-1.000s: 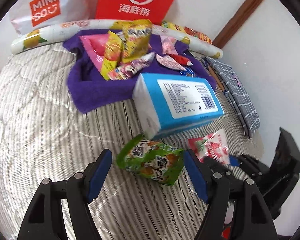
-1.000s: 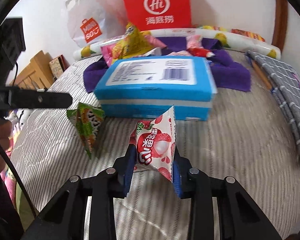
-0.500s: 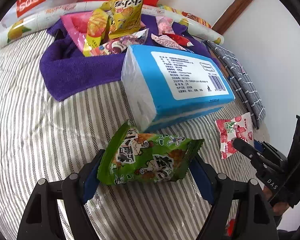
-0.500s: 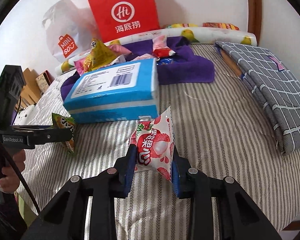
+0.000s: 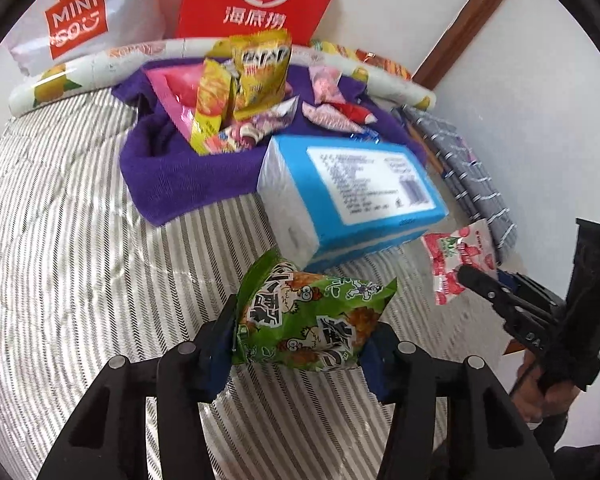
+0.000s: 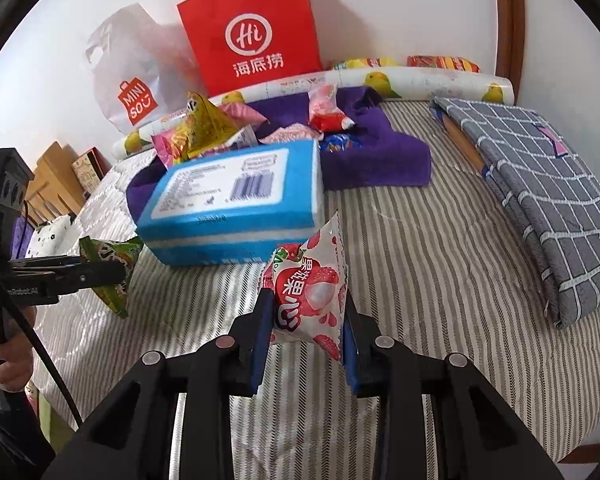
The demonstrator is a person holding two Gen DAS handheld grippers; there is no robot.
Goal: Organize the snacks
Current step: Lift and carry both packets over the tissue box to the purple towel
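Observation:
My left gripper (image 5: pixel 300 336) is shut on a green snack packet (image 5: pixel 312 320) and holds it above the striped bed. The packet also shows in the right wrist view (image 6: pixel 114 276). My right gripper (image 6: pixel 304 320) is shut on a pink-and-white lychee snack packet (image 6: pixel 308 292), held upright above the bed; it also shows in the left wrist view (image 5: pixel 456 260). A purple towel (image 5: pixel 180 176) at the back carries several snack packets, among them a yellow one (image 5: pixel 260 72).
A blue tissue pack (image 5: pixel 356 196) lies between the grippers and the towel. A red paper bag (image 6: pixel 252 32) and a white Miniso bag (image 6: pixel 128 80) stand against the wall. A folded grey checked cloth (image 6: pixel 540 200) lies at the right.
My left gripper closed on the green packet and lifted it off the bed. My right gripper rose and pulled back with the lychee packet in it.

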